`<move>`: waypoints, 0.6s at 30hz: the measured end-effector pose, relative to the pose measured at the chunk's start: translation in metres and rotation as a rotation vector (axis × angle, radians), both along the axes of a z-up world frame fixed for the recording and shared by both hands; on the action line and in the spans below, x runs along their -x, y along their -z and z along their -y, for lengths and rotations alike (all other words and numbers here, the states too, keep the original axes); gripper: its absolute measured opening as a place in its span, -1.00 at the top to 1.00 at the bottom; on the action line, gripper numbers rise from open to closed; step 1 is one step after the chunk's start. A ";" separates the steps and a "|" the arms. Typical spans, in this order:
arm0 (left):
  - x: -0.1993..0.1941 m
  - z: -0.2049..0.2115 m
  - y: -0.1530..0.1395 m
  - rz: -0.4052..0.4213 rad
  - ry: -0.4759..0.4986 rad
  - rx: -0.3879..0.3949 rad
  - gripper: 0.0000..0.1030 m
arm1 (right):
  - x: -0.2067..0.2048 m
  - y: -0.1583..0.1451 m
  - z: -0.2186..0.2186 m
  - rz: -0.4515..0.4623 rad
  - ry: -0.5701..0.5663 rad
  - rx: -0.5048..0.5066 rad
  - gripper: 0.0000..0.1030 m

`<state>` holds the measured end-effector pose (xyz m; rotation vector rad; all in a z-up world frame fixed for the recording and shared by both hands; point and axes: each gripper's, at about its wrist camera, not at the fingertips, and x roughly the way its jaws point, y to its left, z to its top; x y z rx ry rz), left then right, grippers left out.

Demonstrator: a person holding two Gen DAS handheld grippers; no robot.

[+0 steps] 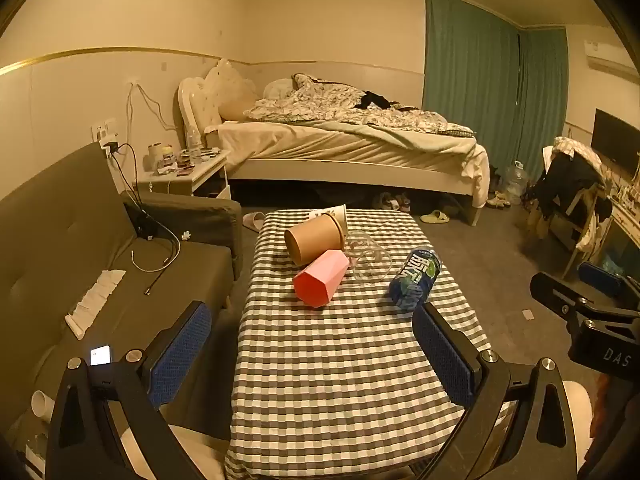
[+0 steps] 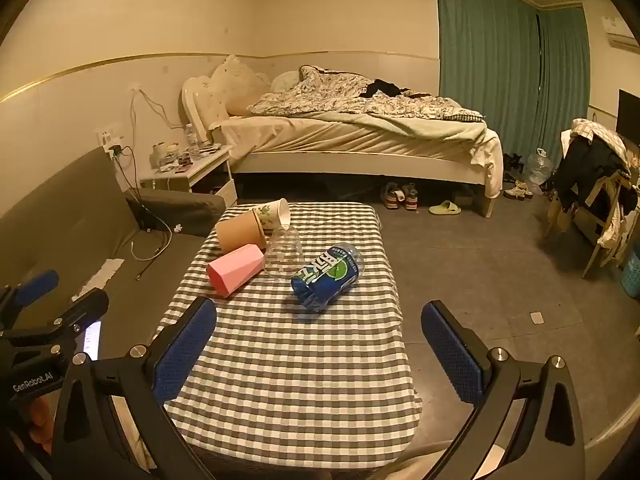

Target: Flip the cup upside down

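Note:
Several cups lie on their sides on a checkered table: a pink faceted cup, a brown paper cup, a white printed paper cup, a clear plastic cup and a blue printed cup. My left gripper is open and empty above the table's near half. My right gripper is open and empty, just short of the blue cup.
A grey sofa with cables and a phone stands left of the table. Behind are a bedside table, a bed and green curtains. A chair with clothes stands at the right.

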<state>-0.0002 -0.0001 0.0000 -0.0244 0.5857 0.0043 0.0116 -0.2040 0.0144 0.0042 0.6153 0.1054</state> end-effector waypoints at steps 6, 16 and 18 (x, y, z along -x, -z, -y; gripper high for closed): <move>0.002 0.002 -0.003 0.001 0.003 -0.005 -1.00 | -0.003 -0.002 0.000 -0.008 -0.009 -0.006 -0.99; -0.004 -0.006 -0.010 0.005 -0.012 0.035 -1.00 | 0.004 -0.013 -0.004 0.028 -0.036 0.017 -0.99; -0.004 -0.006 -0.012 0.007 -0.010 0.037 -1.00 | 0.006 -0.016 -0.003 0.031 -0.037 0.019 -0.99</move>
